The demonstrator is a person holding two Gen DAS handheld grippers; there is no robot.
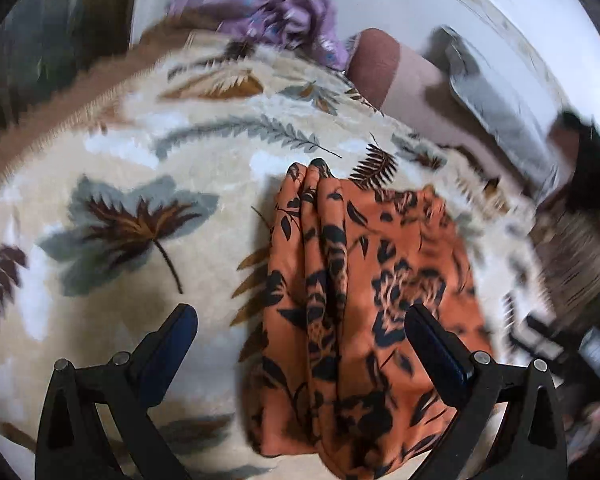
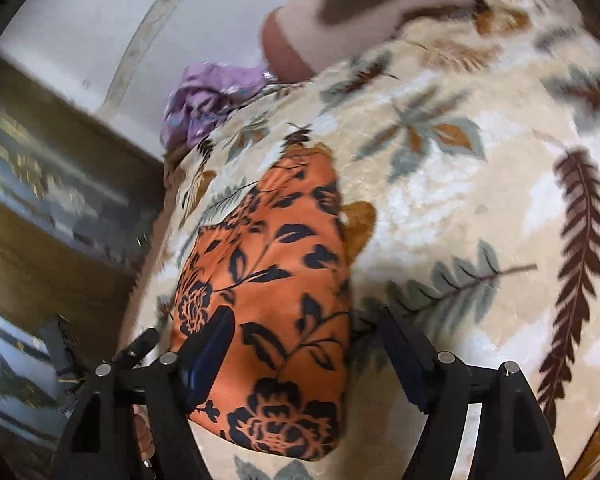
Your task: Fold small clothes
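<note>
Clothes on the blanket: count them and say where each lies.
2. The orange floral garment lies on the leaf-print blanket below both open tools; the purple garment is bunched at the blanket's far edge. Others may be out of view.

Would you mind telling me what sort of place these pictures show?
Probably a bedroom: an orange floral garment lies on a plush leaf-print blanket, with a pillow-like cushion and crumpled purple clothing by a white wall.

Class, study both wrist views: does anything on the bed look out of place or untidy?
Yes. A purple garment lies crumpled in a heap at the far edge of the leaf-print blanket, unfolded, while the orange floral garment lies fairly flat, though bunched into ridges along one side in the left view.
</note>
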